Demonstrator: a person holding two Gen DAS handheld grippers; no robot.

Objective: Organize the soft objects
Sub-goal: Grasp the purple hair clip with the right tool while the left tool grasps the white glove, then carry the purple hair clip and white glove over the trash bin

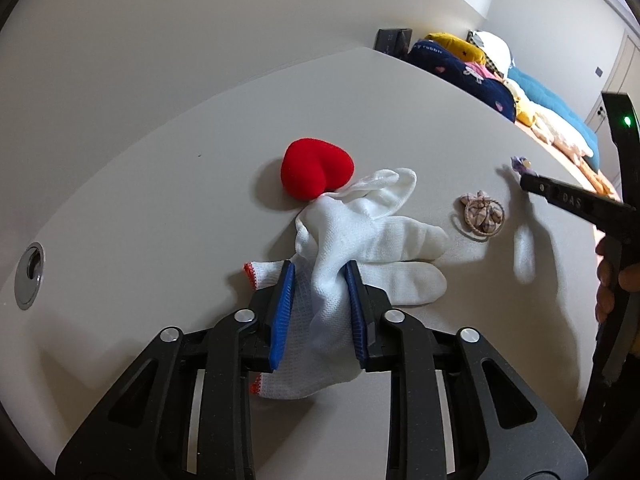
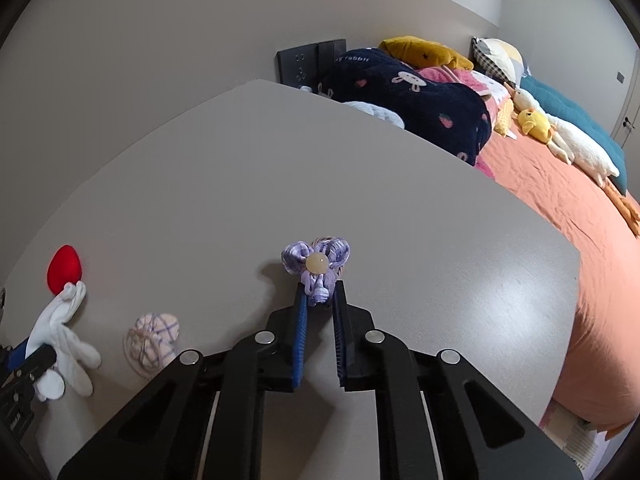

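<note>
A pair of white knit gloves [image 1: 360, 232] with orange cuffs lies crumpled on the grey table [image 1: 160, 200]. My left gripper [image 1: 320, 266] is shut on them near the cuffs. A red heart plush [image 1: 316, 172] touches the gloves' far end. To the right lies a beige plaid scrunchie [image 1: 482, 214]. In the right wrist view my right gripper [image 2: 320, 286] is shut on the lower part of a purple plaid hair tie [image 2: 316, 260] with a round bead. The heart [image 2: 63, 268], gloves [image 2: 60, 332] and plaid scrunchie [image 2: 152, 340] show at that view's left.
A bed with an orange sheet [image 2: 580, 240] adjoins the table's right edge, carrying a navy blanket [image 2: 420, 100], pillows and a duck plush [image 2: 560, 136]. Wall sockets [image 2: 312, 62] sit behind the far corner. A cable hole [image 1: 29, 276] is at the table's left. A person's hand [image 1: 608, 284] grips the right tool.
</note>
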